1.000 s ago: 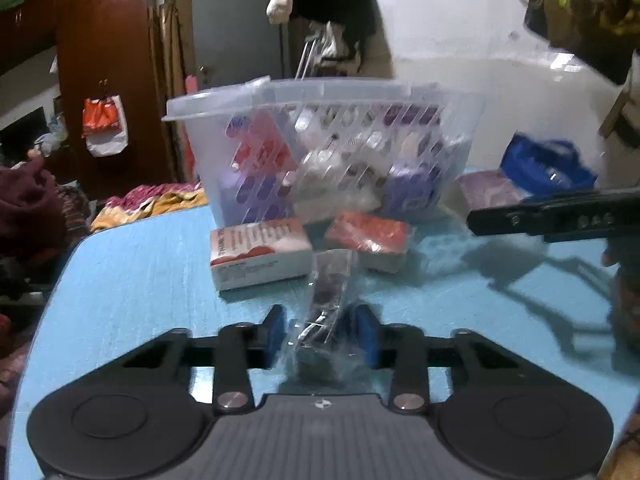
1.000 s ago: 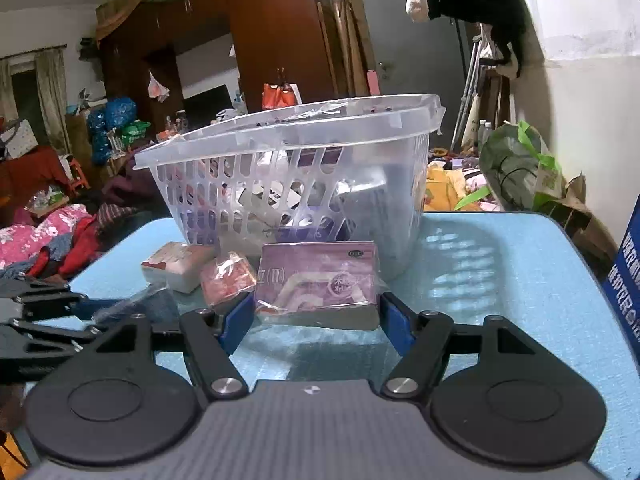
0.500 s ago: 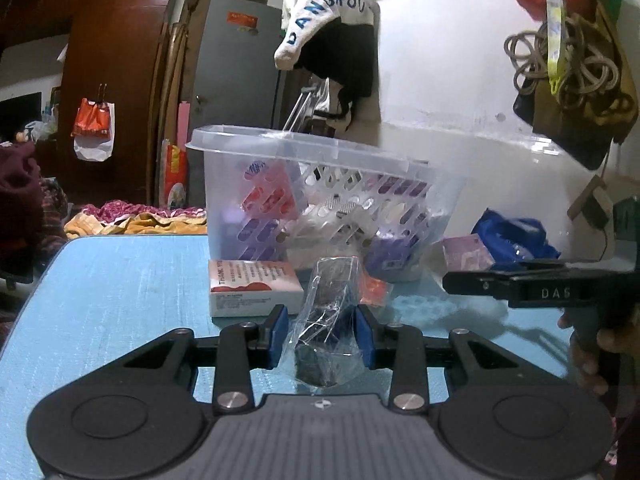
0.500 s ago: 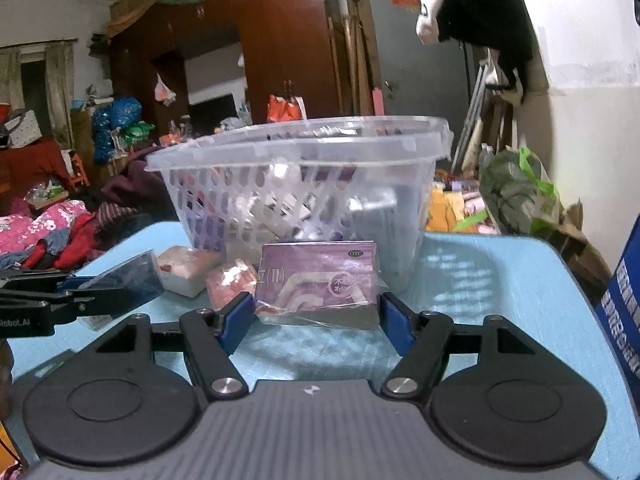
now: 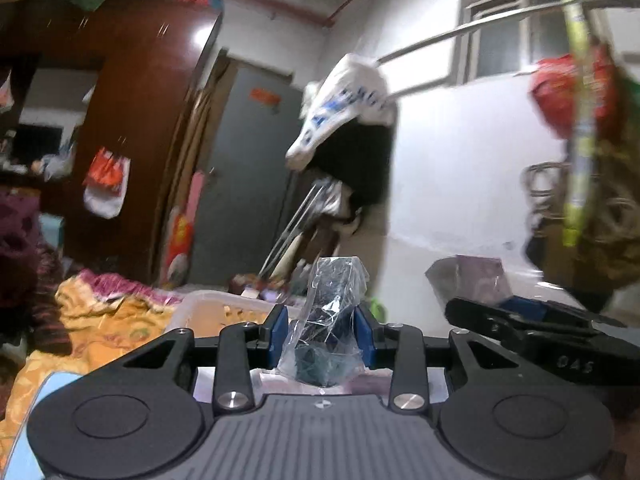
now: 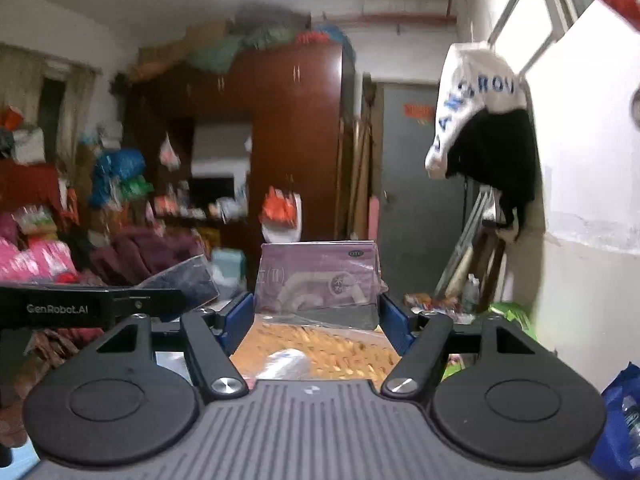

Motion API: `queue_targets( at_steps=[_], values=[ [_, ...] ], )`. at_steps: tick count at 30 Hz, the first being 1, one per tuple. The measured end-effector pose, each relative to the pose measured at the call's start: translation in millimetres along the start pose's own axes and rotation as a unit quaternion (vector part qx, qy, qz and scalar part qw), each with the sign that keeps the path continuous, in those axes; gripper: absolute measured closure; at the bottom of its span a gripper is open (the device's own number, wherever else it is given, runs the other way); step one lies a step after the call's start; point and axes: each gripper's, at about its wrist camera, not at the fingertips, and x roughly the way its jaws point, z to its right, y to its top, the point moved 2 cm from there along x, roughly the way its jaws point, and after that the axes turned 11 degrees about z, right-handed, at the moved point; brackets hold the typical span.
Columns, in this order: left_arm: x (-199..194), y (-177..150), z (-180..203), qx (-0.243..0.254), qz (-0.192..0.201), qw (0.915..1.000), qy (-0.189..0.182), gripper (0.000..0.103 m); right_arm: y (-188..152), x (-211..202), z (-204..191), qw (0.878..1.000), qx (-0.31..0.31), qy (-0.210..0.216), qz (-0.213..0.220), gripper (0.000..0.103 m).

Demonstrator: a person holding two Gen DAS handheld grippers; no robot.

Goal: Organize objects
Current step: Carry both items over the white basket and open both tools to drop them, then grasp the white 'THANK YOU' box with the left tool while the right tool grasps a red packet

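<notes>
Objects for sorting: two, one per gripper, both carried clear of the tabletop. Left gripper (image 5: 320, 334) clenched on a crinkled clear bag (image 5: 328, 320) with something dark inside, blue pads (image 5: 279, 334) pinching the bag at its waist so the loose plastic top stands up between them and the heavy end hangs low. Right gripper (image 6: 316, 316) clamped wider on a flat purple box (image 6: 318, 280) in clear wrap, pressed at its two short ends, face toward the camera, held level so it cannot slip or swing. Seen from the left wrist, that same box at the right gripper's tip, just beside the bag; seen from the right wrist, the bag's dark end poking past the left gripper at the left edge.

Below the left gripper, the pale rim of a plastic basket (image 5: 224, 306); below the right, a blurred yellowish surface, probably the same basket's inside, though too smeared to be sure. Both grippers pointing almost level, side by side, near each other but apart. Likely reading: both items raised above the rim for dropping in, release not yet made. Worth minding: the limp bag snagging on a pad at release.
</notes>
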Motion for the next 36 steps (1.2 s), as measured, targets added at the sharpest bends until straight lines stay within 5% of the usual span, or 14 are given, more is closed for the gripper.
queue_targets(
  at_steps=[2, 3, 4, 6, 12, 15, 22, 26, 30, 32, 36],
  values=[
    [26, 2, -5, 0.005, -0.016, 0.9996, 0.024, 0.049, -3, 23, 2, 1.0, -0.006, -0.009, -0.013, 0.019],
    [33, 2, -8, 0.006, -0.022, 0.9991, 0.037, 0.036, -5, 32, 2, 0.999, -0.013, -0.024, -0.027, 0.001],
    [40, 0, -12, 0.004, -0.032, 0.9982, 0.051, 0.017, -8, 30, 5, 0.999, -0.016, -0.042, -0.029, 0.0],
    [40, -2, -22, 0.001, -0.036, 0.9969, 0.07, 0.016, -13, 18, 5, 0.999, -0.004, -0.041, -0.024, 0.0],
    [-20, -10, -28, 0.002, -0.021, 0.9987, 0.046, 0.013, -43, -40, 3, 0.995, 0.078, 0.022, -0.05, 0.0],
    [-37, -17, -30, -0.034, -0.04, 0.9971, 0.055, 0.013, -71, -67, -5, 0.995, 0.066, 0.057, -0.05, 0.0],
    [-60, -47, -22, -0.051, -0.067, 0.9953, -0.049, 0.013, -101, -68, 0, 0.988, 0.108, 0.075, -0.085, 0.0],
    [-51, -64, -24, -0.058, -0.097, 0.9913, -0.068, 0.013, -114, -49, -5, 0.985, 0.104, 0.054, -0.126, 0.0],
    [-46, -80, -36, -0.042, -0.111, 0.9924, -0.033, 0.017, -129, -34, -10, 0.981, 0.096, 0.049, -0.161, 0.0],
    [-42, -86, -43, -0.014, -0.124, 0.9919, 0.023, 0.037, -138, -29, -12, 0.979, 0.094, 0.052, -0.173, 0.0],
    [-34, -89, -57, -0.016, -0.134, 0.9896, 0.049, 0.047, -144, -13, -20, 0.976, 0.077, 0.063, -0.193, 0.005]
  ],
)
